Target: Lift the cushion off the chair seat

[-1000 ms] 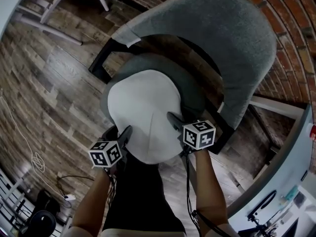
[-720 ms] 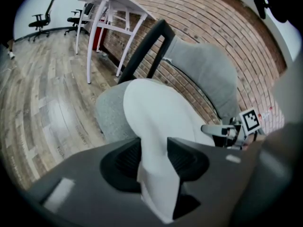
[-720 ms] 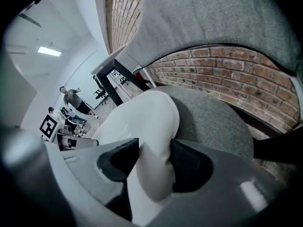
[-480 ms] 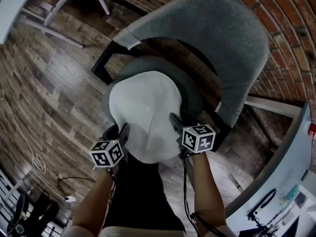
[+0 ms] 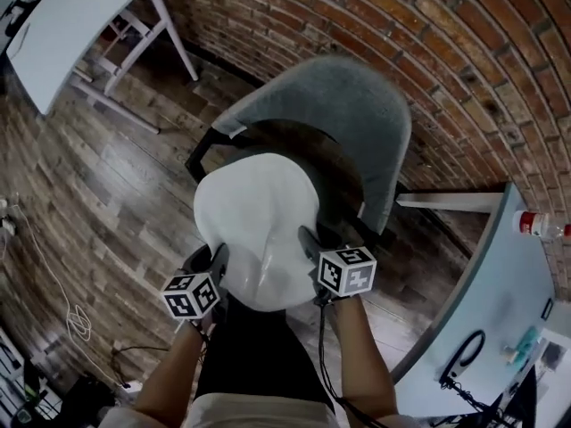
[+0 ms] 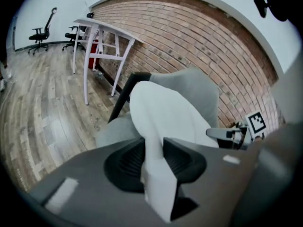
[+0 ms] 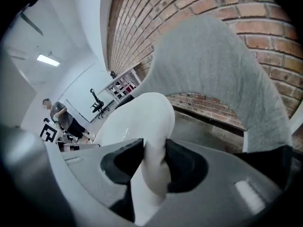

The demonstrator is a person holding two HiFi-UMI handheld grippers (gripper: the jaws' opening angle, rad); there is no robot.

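A white cushion (image 5: pixel 257 226) hangs in the air above the grey chair (image 5: pixel 343 114), its near edge pinched on both sides. My left gripper (image 5: pixel 217 262) is shut on the cushion's left near edge (image 6: pixel 154 174); its jaws have just been closing, with the fabric between them. My right gripper (image 5: pixel 308 242) is shut on the right near edge (image 7: pixel 152 171), and its jaws have likewise just been closing on the fabric. The chair seat (image 6: pixel 113 132) shows grey below the cushion in the left gripper view. The chair's grey backrest (image 7: pixel 213 74) rises behind it.
A brick wall (image 5: pixel 428 52) runs behind the chair. A white table (image 5: pixel 80 12) stands at the far left, and a pale desk (image 5: pixel 495 301) with a bottle (image 5: pixel 540 226) lies to the right. A cable (image 5: pixel 53 266) trails on the wooden floor. A person (image 7: pixel 59 115) stands far off.
Both grippers have risen with the cushion pinched between their jaws. The cushion has come up off the chair seat, and the chair now looks smaller and farther below.
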